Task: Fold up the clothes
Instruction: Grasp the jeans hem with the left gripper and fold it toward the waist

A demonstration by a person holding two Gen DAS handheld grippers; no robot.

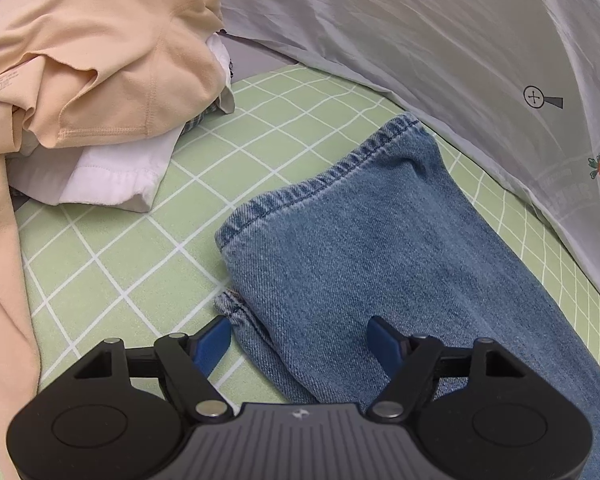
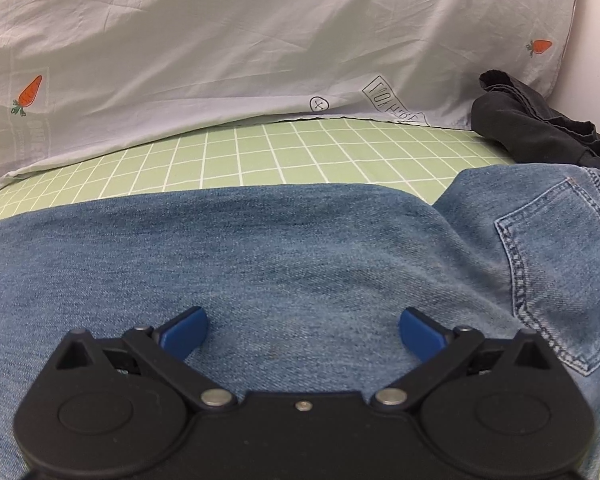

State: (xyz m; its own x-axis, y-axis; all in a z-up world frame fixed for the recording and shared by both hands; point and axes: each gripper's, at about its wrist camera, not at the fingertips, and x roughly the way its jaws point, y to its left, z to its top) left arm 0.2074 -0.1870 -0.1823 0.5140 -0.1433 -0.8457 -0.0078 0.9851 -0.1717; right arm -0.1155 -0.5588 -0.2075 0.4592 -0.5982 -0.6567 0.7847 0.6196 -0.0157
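The jeans (image 1: 352, 264) lie flat on the green checked sheet (image 1: 112, 256), legs stacked one on the other, the hems (image 1: 324, 178) pointing away in the left view and the seat with its back pocket (image 2: 556, 280) off to the right in the right view; the left gripper (image 1: 300, 336) stands released, its blue pads straddling the near edge of the legs, the denim between them but not visibly pinched; the right gripper (image 2: 302, 330) is likewise spread wide over the thigh, holding nothing; the step in hand looks like taking hold for a lengthwise fold, and it would go best if each pair of pads bit through both layers at the edge, not the top layer alone, so the lower leg, whose hem already peeps out on the left, does not slip further; the hems should then land square on the seat; open sheet lies beyond the hems and left of them; the heap of beige and white clothes (image 1: 100, 92) crowds the far left, the grey carrot-print cover (image 2: 260, 48) borders the far side, and a dark garment (image 2: 540, 128) sits beside the waistband.
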